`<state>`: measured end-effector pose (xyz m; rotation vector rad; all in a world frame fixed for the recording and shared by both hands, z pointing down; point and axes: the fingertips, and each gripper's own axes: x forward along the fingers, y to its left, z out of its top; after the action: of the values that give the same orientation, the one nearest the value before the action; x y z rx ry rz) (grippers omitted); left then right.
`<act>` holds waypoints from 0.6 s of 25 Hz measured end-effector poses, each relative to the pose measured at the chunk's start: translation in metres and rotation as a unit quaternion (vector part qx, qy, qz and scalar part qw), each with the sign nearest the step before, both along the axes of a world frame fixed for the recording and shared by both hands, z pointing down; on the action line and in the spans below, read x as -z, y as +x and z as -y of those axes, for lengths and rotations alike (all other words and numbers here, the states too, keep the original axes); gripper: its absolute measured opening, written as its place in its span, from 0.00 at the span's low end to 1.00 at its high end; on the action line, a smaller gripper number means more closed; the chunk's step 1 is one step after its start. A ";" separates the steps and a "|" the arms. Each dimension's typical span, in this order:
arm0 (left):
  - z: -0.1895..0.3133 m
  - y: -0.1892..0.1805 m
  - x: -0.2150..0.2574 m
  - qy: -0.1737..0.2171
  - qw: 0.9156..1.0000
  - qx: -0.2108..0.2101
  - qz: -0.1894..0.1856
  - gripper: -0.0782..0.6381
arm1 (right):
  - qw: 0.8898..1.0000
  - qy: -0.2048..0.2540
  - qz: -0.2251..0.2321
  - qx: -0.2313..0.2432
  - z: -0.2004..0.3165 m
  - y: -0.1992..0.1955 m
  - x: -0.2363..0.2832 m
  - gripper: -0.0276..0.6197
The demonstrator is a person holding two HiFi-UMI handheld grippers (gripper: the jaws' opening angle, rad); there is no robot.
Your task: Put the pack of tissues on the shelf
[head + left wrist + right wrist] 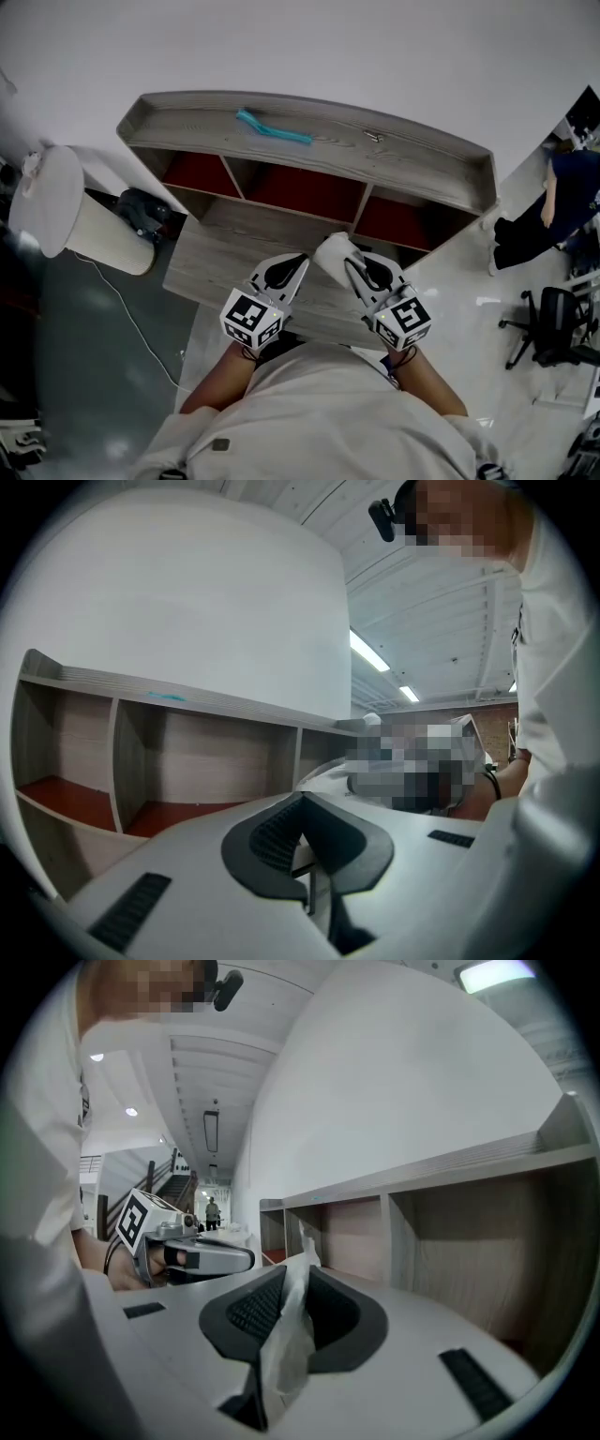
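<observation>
Wooden shelf fills the upper centre of the head view: flat top w/ raised rim, three red-floored compartments under it, and a lower board reaching toward the bottom of frame. The same shelf shows at left in the left gripper view and at right in the right gripper view.

Person's white shirt covers the bottom centre, w/ both forearms reaching up-frame. A big white cylinder lies on its side at the left edge, beside the shelf's left end. A black office chair stands at the right edge.

R gripper sits centre-right over the lower board, jaws clamped on the pack of tissues. In its own view the R gripper has its ribbed pads pinching the pack's thin crinkled wrapper, which stands up btwn them and pokes above the tips. In the head view the pack juts from the jaw tips up-left, just below the middle compartment and right beside the L gripper's tips.

L gripper is centre-left, close beside the R one. In its own view its jaws are closed together w/ nothing btwn them.

A teal toothbrush lies on the shelf top, upper centre, well apart from the pack.
</observation>
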<state>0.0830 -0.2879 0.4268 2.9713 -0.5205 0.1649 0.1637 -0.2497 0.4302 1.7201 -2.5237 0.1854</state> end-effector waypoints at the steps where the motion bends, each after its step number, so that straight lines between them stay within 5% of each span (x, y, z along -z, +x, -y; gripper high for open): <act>1: 0.008 -0.003 0.000 0.001 1.000 -0.006 0.002 0.13 | 1.000 -0.002 0.001 -0.006 0.008 -0.003 -0.002 0.17; 15: 0.095 -0.034 0.006 0.000 0.997 -0.074 0.001 0.13 | 0.995 -0.004 -0.032 -0.091 0.099 -0.023 -0.005 0.17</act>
<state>0.0492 -0.3830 0.4203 3.0091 -0.2995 0.1808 0.1404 -0.3491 0.4356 1.9206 -2.3189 0.1487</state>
